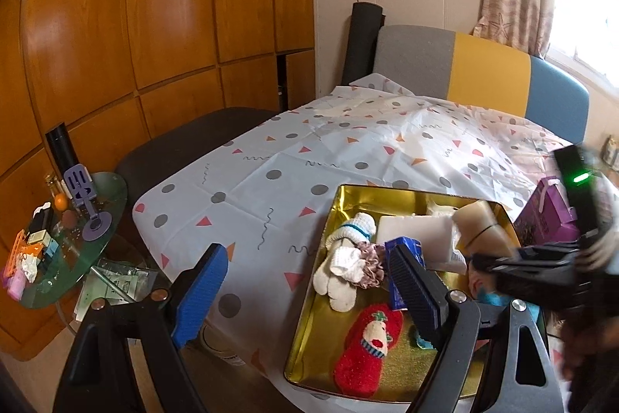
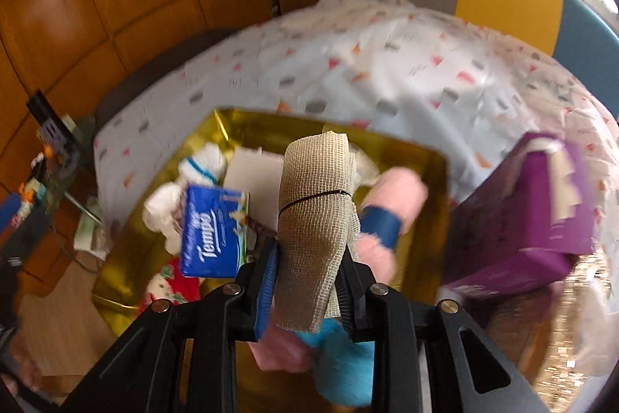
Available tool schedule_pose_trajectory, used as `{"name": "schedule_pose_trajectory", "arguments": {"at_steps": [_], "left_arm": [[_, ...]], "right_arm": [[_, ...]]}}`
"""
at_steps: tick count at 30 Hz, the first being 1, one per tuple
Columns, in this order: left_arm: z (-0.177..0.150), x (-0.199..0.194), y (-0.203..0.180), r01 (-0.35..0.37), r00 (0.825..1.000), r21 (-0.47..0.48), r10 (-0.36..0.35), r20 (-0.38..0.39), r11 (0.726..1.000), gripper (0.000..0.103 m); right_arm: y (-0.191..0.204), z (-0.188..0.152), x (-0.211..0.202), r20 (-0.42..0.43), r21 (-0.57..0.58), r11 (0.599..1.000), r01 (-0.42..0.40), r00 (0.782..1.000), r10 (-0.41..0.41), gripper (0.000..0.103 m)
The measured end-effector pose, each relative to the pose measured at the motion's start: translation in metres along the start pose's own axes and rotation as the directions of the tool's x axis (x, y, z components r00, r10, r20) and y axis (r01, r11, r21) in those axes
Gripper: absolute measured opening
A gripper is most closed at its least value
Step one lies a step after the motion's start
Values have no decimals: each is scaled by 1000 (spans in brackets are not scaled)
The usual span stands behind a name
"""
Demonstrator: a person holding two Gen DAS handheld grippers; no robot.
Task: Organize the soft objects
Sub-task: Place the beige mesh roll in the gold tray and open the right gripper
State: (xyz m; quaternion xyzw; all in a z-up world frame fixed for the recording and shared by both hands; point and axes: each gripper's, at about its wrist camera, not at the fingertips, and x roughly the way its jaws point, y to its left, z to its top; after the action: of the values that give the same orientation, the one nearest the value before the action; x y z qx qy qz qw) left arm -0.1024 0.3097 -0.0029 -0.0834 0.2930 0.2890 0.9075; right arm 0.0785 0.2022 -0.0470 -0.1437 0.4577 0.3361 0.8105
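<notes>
On the patterned tablecloth (image 1: 294,157) sits a gold tin tray (image 2: 425,188), already loaded with soft items. From the right wrist view, my right gripper (image 2: 307,281) is clenched on a rolled tan gauze cloth (image 2: 315,219), bound by a thin black band, with the roll standing upright between the pads above the tray. Behind it I note a blue tissue pack (image 2: 212,231), a pink towel roll (image 2: 390,204) with a blue band, and a white sponge block (image 2: 257,167). A purple box (image 2: 534,219) stands just beside the tray's right wall. From the left wrist view, my left gripper (image 1: 309,291) hangs released, jaws wide with nothing between them, near the tray's left edge. A red sock (image 1: 367,351) and a white sock (image 1: 340,273) lie inside the tray.
</notes>
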Motion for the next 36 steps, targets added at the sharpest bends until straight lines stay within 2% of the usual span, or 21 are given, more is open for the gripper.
{"name": "schedule_pose_trajectory", "arguments": {"at_steps": [3, 8, 14, 20, 24, 25, 26, 28, 32, 36], "left_arm": [[-2, 4, -3, 4, 1000, 9, -4, -14, 1000, 86], [-3, 9, -6, 14, 999, 11, -14, -33, 1000, 87], [-5, 12, -8, 18, 999, 11, -18, -42, 1000, 87], [-6, 13, -9, 22, 999, 14, -21, -44, 1000, 89], [-7, 11, -13, 25, 999, 22, -24, -42, 999, 94], [-7, 10, -14, 25, 999, 24, -24, -40, 999, 95], [-7, 10, -15, 26, 999, 27, -25, -39, 999, 95], [-7, 9, -17, 27, 999, 33, -26, -38, 999, 96], [-5, 4, -24, 38, 999, 44, -37, -26, 998, 99], [-2, -5, -31, 53, 999, 52, -53, 0, 997, 103]], "right_arm": [[4, -5, 25, -45, -8, 1000, 26, 999, -27, 27], [5, -16, 44, -91, -24, 998, 58, 994, -60, 27], [1, -22, 42, -79, 1, 1000, 31, 996, -31, 32], [-4, -20, 32, -57, 31, 999, 30, 998, -29, 41], [-6, -22, 20, -22, 48, 998, 49, 999, -48, 43], [-7, -23, 16, -10, 54, 997, 53, 999, -52, 47], [-7, -24, 11, 4, 62, 996, 58, 998, -58, 56], [-9, -26, -3, 47, 73, 995, 65, 997, -68, 61], [-12, -33, -30, 128, 91, 989, 114, 984, -125, 62], [-16, -45, -54, 188, 153, 973, 175, 961, -202, 62]]}}
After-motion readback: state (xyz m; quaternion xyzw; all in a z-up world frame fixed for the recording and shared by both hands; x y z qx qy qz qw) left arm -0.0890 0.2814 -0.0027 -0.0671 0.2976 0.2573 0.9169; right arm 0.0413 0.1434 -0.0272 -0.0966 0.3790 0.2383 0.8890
